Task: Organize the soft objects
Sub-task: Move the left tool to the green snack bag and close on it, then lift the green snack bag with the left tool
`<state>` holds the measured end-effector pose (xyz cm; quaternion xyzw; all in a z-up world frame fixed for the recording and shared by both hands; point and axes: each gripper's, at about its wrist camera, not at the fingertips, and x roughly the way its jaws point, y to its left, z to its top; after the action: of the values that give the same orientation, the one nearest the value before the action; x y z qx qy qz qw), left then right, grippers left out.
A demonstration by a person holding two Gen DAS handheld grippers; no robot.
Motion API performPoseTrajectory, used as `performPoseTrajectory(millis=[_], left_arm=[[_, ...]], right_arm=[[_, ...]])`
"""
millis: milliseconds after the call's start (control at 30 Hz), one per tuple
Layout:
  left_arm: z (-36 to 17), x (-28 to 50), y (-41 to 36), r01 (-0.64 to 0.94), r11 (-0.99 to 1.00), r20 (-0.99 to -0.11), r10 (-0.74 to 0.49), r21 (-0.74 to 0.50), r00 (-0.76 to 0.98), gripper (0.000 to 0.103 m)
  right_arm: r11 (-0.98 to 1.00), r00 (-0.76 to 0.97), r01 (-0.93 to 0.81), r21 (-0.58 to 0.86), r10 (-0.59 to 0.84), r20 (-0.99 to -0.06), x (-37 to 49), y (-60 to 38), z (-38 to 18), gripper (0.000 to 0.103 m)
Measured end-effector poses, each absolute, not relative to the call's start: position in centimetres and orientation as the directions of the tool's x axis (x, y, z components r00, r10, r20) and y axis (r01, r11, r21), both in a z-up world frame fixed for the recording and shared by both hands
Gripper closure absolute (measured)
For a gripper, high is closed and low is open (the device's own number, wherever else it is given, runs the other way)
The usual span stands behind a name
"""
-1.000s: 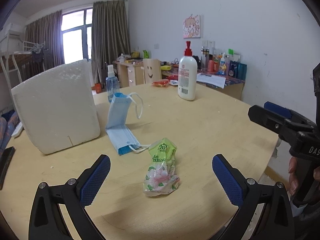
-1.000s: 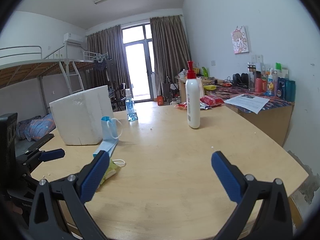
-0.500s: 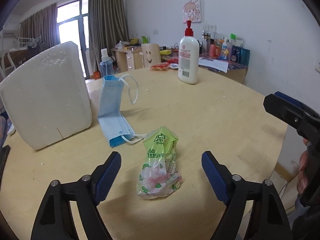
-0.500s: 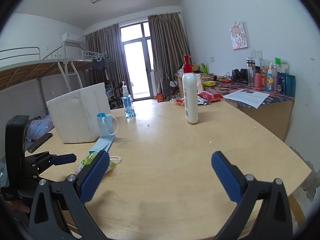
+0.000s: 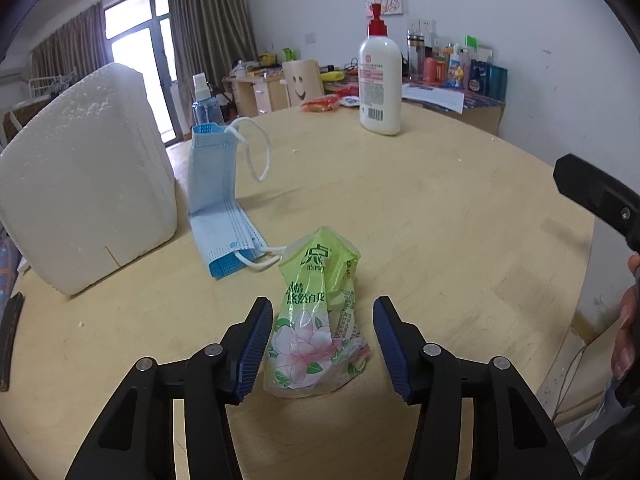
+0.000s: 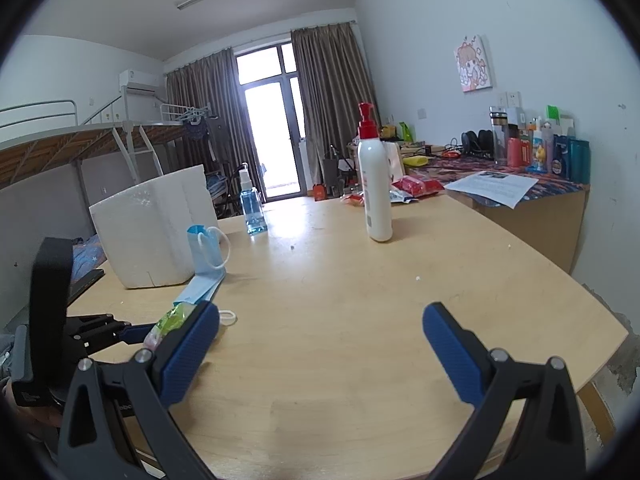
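left gripper (image 5: 322, 344) straddles the tissue pack (image 5: 316, 320) on the desk (image 5: 440, 220), fingers closing. left pad about at the wrapper, right pad still short of it, so no grip yet. pack's long axis runs away from the camera, in line with the fingers, so they'd pinch across its narrow width. mask (image 5: 218, 200) lies just beyond, ear loop touching the pack, leaning on the foam box (image 5: 84, 184). right gripper (image 6: 320, 344) spread wide, empty, farther off.
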<state>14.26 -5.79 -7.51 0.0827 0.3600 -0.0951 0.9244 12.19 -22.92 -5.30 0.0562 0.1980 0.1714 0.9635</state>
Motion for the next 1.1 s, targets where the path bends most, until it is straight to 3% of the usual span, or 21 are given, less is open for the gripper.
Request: performPoseTrajectory(millis=[333, 1100], left_arm=[[-7.7, 14.3, -5.8, 0.257, 0.964, -0.694, -0.136, 0.073, 0.707, 0.068], [-5.5, 11.2, -3.5, 0.249, 0.968, -0.611, -0.176, 0.036, 0.772, 0.071]], right_arm=[[0.938, 0.865, -0.298, 0.176, 0.344, -0.366, 12.1, -23.2, -5.3, 0.0], [0.935, 0.863, -0.33, 0.129, 0.355, -0.361, 11.1, -20.3, -3.9, 0.0]])
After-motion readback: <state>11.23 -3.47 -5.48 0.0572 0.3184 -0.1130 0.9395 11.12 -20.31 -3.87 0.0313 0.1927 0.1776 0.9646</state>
